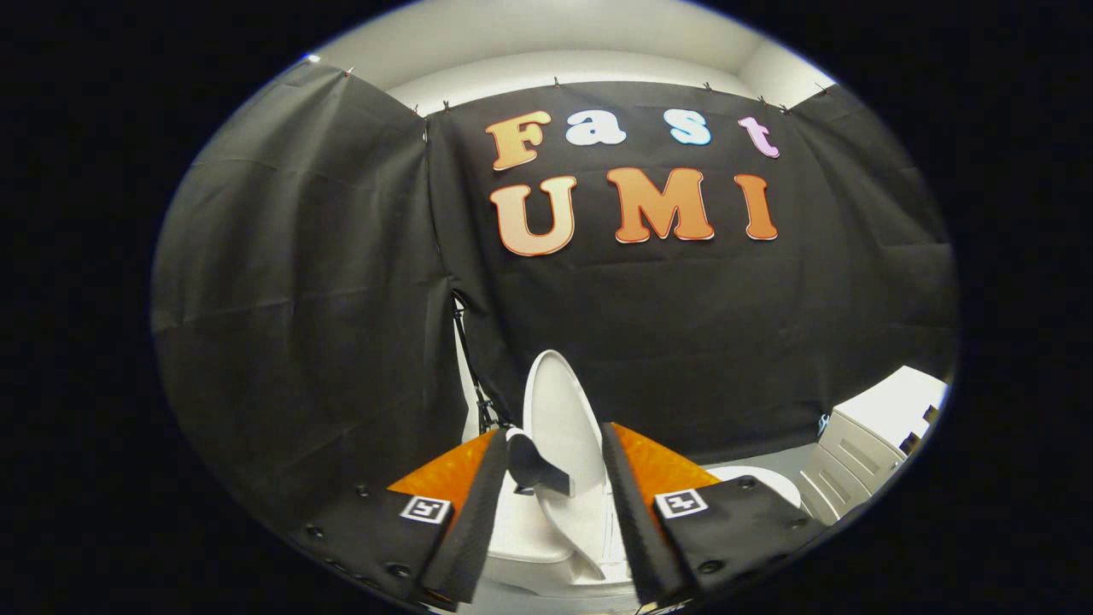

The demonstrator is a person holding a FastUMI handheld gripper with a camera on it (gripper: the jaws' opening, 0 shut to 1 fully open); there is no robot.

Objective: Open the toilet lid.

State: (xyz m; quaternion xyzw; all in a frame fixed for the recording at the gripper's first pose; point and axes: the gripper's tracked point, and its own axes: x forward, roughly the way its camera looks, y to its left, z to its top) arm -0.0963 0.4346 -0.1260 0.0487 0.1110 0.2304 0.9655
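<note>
Jaws of the gripper (pixel 555 461) apart, raised white toilet lid (pixel 559 418) between them, untouched, toilet (pixel 529 547) below

Booth wall: you are facing a black cloth backdrop (pixel 299 282) that is hanging in panels from clips along its top edge.
Ceiling: a pale white ceiling band (pixel 555 43) is showing above the cloth.
Stand: a thin black metal stand (pixel 475 367) is leaning in the gap between two cloth panels.
Cabinet: a white panelled cabinet (pixel 862 448) is sitting low at the cloth's foot, well apart from the stand.
</note>
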